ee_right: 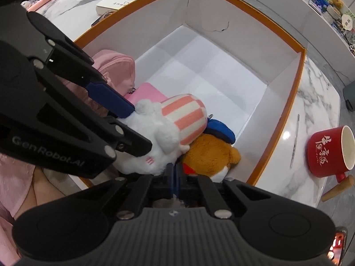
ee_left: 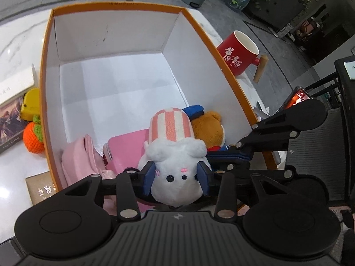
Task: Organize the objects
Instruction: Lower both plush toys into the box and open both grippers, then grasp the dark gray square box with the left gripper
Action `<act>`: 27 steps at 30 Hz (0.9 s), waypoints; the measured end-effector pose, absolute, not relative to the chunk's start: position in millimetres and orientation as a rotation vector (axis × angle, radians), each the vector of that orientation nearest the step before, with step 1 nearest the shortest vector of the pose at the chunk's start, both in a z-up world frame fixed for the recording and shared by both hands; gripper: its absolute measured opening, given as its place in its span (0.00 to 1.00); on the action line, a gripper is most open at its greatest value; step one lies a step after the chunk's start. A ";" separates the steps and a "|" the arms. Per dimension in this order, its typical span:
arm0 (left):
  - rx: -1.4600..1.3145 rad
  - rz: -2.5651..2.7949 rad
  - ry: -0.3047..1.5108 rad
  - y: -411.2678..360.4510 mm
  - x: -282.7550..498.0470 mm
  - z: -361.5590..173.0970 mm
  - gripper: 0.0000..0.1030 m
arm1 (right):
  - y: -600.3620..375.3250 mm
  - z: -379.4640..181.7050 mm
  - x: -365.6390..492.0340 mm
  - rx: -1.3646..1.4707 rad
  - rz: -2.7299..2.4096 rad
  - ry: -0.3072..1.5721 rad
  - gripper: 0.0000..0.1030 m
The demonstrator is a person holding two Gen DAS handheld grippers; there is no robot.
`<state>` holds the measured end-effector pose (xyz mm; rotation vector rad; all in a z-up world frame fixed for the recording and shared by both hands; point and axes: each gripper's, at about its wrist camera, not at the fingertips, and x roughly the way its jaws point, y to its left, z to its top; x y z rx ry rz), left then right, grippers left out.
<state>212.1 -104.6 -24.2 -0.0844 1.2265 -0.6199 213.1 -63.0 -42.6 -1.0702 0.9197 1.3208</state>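
Left gripper [ee_left: 175,176]: we've got its blue pads clamped on the white plush [ee_left: 177,166], bottom centre of frame.
Right gripper [ee_right: 176,177]: jaws pinched together, nothing between them as far as we can see, right by the brown bear [ee_right: 208,153].
Box [ee_left: 47,66]: orange-rimmed; both plushies sit in its near corner, beside the pink pouch [ee_left: 75,161].
Red mug [ee_left: 238,52]: outside the box, right side.

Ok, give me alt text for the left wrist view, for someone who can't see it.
The left hand-held gripper squeezes a white plush with a striped hat inside an orange-rimmed box. A brown bear and pink pouch lie beside it; a red mug stands outside.
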 end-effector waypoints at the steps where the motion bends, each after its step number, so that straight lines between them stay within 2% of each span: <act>1: -0.082 -0.620 1.219 -103.8 210.3 -23.0 0.53 | -64.4 -41.1 213.1 -1.057 1.314 0.923 0.03; 7: -0.091 -0.616 1.107 -87.7 192.8 3.6 0.61 | -80.9 -21.2 208.9 -0.957 1.253 0.869 0.06; 16: -0.070 -0.538 0.945 -17.0 140.0 65.2 0.65 | -109.4 26.7 175.9 -0.611 1.309 0.806 0.07; 20: -0.070 -0.417 0.952 25.8 120.9 66.3 0.66 | -116.9 35.6 142.9 -0.474 1.388 0.809 0.08; 27: -0.095 -0.195 1.041 87.8 107.5 33.1 0.81 | -102.5 29.9 72.9 -0.459 1.539 0.791 0.08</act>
